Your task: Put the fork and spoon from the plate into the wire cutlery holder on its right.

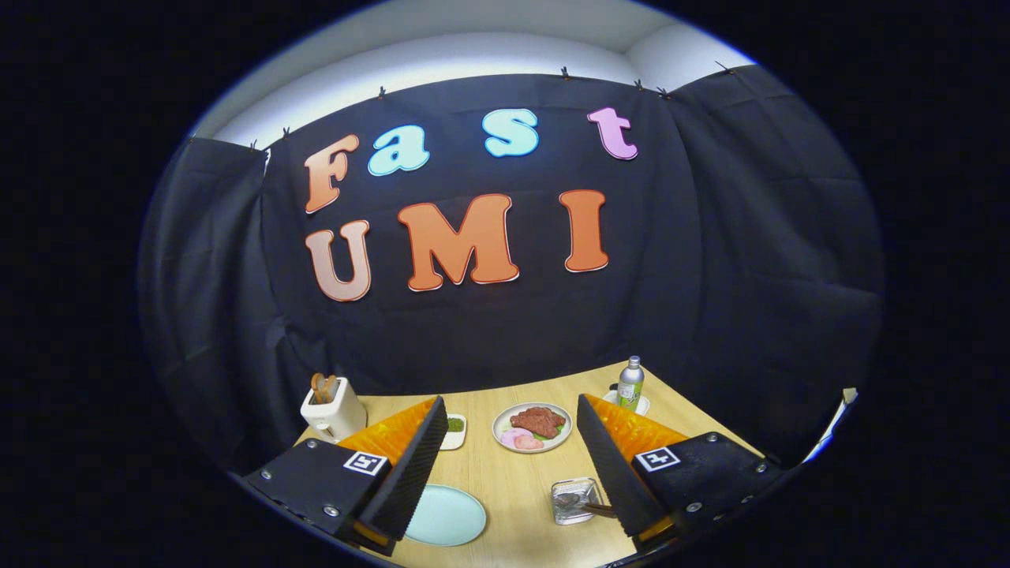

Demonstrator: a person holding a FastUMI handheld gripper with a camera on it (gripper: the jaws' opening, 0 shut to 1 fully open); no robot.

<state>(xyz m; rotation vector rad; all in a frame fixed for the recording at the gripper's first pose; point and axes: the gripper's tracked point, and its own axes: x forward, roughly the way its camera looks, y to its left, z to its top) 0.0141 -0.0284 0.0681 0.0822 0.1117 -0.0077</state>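
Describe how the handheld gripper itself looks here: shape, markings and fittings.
The gripper has two wedge-shaped fingers with ribbed inner faces. Each finger is bolted onto a flat mounting block with visible screw heads, and each block carries a small square black-and-white marker. No cables or sleeve are in sight.

My claw's fingers [510,457] spread over a pale wood table [513,473], pale blue plate [447,515], silvery wire cutlery holder [574,500], white toaster [333,412], reddish-brown and pink food on a white plate [533,427], silver bottle [630,384] with a green label
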